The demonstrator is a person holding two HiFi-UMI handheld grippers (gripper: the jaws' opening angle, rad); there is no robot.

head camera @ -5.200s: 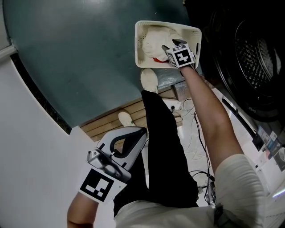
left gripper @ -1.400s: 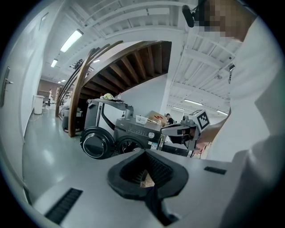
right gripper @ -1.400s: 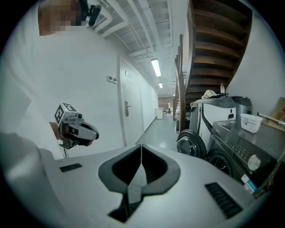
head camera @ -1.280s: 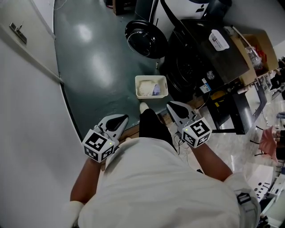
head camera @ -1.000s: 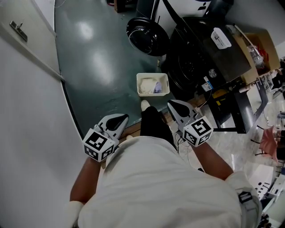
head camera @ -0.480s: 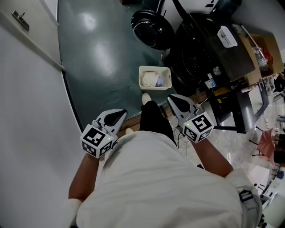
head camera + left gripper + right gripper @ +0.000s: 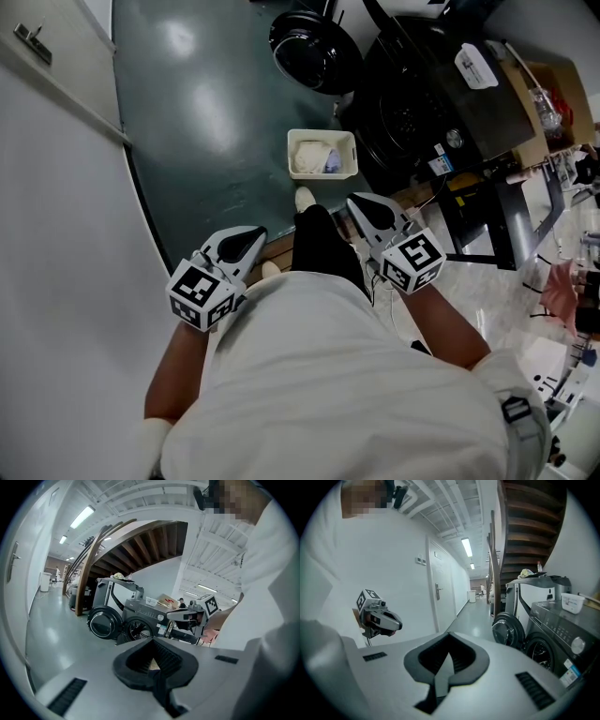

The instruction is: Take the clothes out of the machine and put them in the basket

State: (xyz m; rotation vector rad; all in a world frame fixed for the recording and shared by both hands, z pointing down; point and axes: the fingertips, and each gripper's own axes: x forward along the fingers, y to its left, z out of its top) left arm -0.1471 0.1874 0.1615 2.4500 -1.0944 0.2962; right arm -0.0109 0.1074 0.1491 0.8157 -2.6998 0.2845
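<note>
The white basket (image 7: 351,141) stands on the green floor in front of the black washing machine (image 7: 412,103). White clothes (image 7: 309,155) and a bluish piece (image 7: 330,165) lie in it. The machine's round door (image 7: 314,47) hangs open, and the drum's inside is hidden. My left gripper (image 7: 246,240) and right gripper (image 7: 361,206) are held close to the person's body, well back from the basket. Both are shut with nothing between the jaws, as the left gripper (image 7: 154,665) and right gripper (image 7: 447,660) show in their own views.
A white wall with a door (image 7: 37,56) runs along the left. A wooden board (image 7: 281,248) lies by the person's feet, with cables (image 7: 375,281) on the pale floor. A dark frame (image 7: 487,234) and a cardboard box (image 7: 548,103) stand right of the machine.
Five seconds ago the right gripper was down at the basket over the clothes; now the person stands upright with both grippers drawn back. Over the last second the hands have hardly moved.
</note>
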